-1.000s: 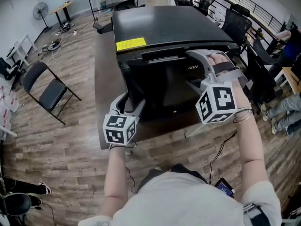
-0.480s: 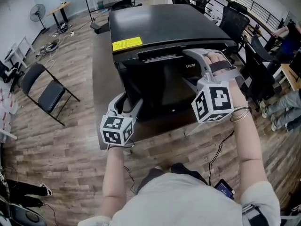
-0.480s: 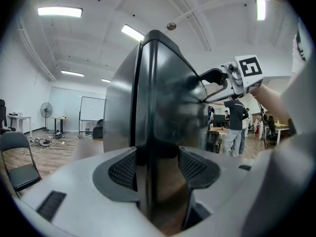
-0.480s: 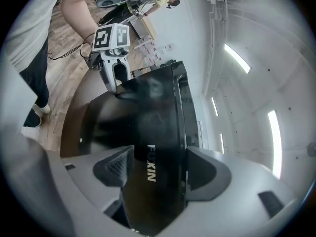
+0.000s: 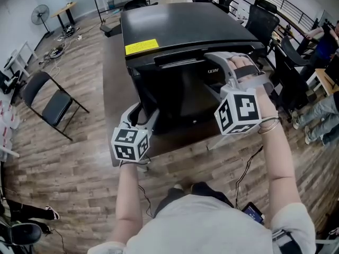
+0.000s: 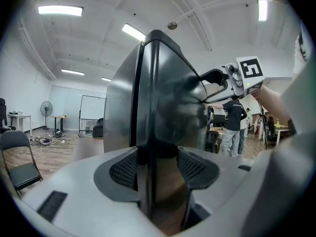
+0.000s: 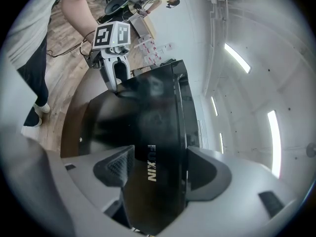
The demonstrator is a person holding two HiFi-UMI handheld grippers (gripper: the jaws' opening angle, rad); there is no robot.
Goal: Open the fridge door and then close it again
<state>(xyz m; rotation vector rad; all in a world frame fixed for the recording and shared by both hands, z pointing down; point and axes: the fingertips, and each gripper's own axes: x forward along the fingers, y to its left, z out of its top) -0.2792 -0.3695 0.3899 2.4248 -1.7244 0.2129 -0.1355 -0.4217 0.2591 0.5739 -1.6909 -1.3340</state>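
Observation:
A black mini fridge (image 5: 180,25) stands on a brown table, its glossy door (image 5: 180,94) facing me and lying against the body. My left gripper (image 5: 143,112) straddles the door's left edge. In the left gripper view its jaws (image 6: 157,169) are closing, and both pads touch the door edge (image 6: 158,83). My right gripper (image 5: 214,75) is shut on the door's upper right corner. The right gripper view shows the lettered door edge (image 7: 158,132) filling the gap between its jaws (image 7: 158,174).
The brown table (image 5: 114,89) juts out left of the fridge. A black folding chair (image 5: 53,102) stands on the wood floor at the left, office chairs (image 5: 267,25) at the right. A fan (image 5: 39,15) is at the back left. People (image 6: 232,127) stand behind.
Both grippers stay at the same places on the door's edges. Only the head view has shifted a little.

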